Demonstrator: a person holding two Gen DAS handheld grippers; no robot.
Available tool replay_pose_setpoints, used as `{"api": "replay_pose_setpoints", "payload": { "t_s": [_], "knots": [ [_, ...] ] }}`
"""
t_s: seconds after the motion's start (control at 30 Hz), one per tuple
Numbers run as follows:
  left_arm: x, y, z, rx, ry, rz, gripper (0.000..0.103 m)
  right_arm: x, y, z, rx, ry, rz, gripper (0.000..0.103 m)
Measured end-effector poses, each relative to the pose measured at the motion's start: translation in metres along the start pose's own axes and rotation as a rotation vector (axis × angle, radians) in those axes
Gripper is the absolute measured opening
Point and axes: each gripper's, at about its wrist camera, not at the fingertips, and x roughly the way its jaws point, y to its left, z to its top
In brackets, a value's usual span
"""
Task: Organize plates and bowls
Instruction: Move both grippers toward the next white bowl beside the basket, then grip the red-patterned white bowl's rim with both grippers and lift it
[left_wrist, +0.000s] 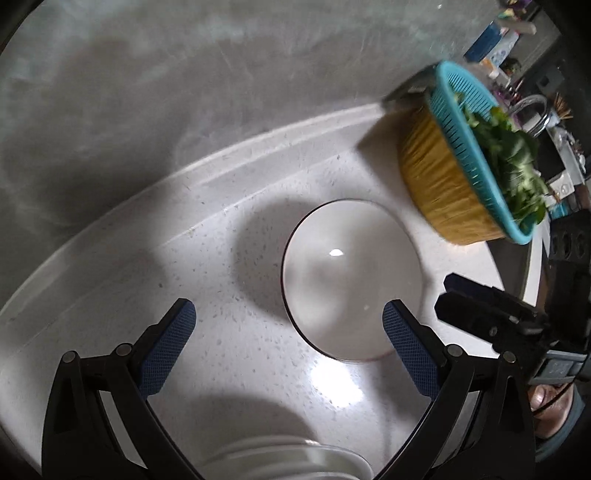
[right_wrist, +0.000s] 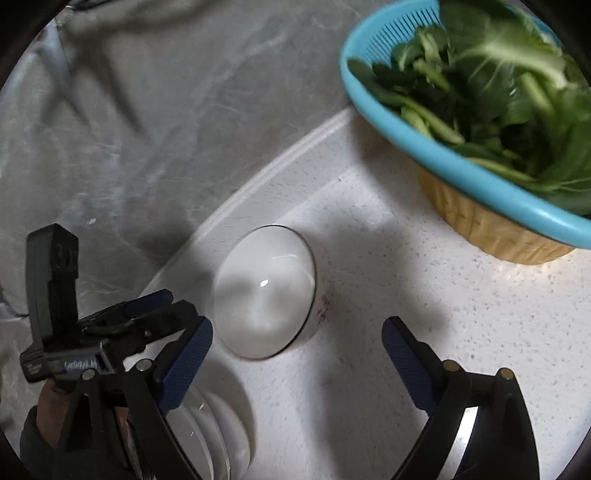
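A white bowl (left_wrist: 351, 277) with a thin dark rim stands upright on the white speckled counter (left_wrist: 240, 332); it also shows in the right wrist view (right_wrist: 264, 291), with a small red pattern on its side. A stack of white plates (left_wrist: 280, 459) lies at the near edge, also seen in the right wrist view (right_wrist: 218, 428). My left gripper (left_wrist: 290, 347) is open and empty, just short of the bowl, above the stack. My right gripper (right_wrist: 297, 360) is open and empty, just short of the bowl. Each gripper shows in the other's view: the right one (left_wrist: 491, 314) and the left one (right_wrist: 122, 332).
A turquoise colander (right_wrist: 458, 147) full of leafy greens sits on a yellow basket (right_wrist: 495, 229) at the back right; it also shows in the left wrist view (left_wrist: 476, 147). A grey marbled wall (left_wrist: 184, 92) runs behind the counter. Clutter and a faucet (left_wrist: 532, 110) lie beyond.
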Motion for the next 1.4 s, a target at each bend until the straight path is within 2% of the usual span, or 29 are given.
{"api": "replay_pose_setpoints", "payload": {
  "t_s": [0.2,0.3,0.37,0.43,0.47,0.57,0.63,0.7,0.8,0.93,1.4],
  "knots": [
    [0.024,0.015,0.009,0.021,0.023,0.003,0.101,0.026,0.002,0.011,0.014,0.031,-0.044,0.086],
    [0.034,0.018,0.017,0.026,0.039,0.028,0.099,0.037,0.003,0.015,0.013,0.050,-0.057,0.080],
    [0.041,0.022,0.020,0.027,0.053,0.011,0.091,0.043,0.002,0.017,0.015,0.061,-0.071,0.079],
    [0.045,0.021,0.020,0.039,0.065,0.017,0.071,0.049,0.002,0.017,0.016,0.082,-0.082,0.074],
    [0.048,0.021,0.021,0.047,0.070,0.022,0.068,0.051,0.001,0.017,0.019,0.088,-0.083,0.073],
    [0.052,0.020,0.024,0.067,0.080,0.040,0.051,0.059,0.000,0.018,0.022,0.105,-0.084,0.062],
    [0.054,0.019,0.024,0.078,0.085,0.057,0.033,0.061,0.000,0.017,0.018,0.112,-0.087,0.054],
    [0.057,0.017,0.026,0.086,0.094,0.045,0.027,0.063,-0.001,0.017,0.012,0.119,-0.091,0.029],
    [0.056,0.016,0.027,0.097,0.096,0.053,0.022,0.063,0.002,0.017,0.000,0.124,-0.080,0.021],
    [0.055,0.012,0.027,0.097,0.096,0.038,0.011,0.063,0.003,0.015,-0.002,0.120,-0.084,0.021],
    [0.053,-0.004,0.022,0.051,0.089,-0.006,0.009,0.057,-0.002,0.013,0.010,0.135,-0.066,0.018]
  ]
}}
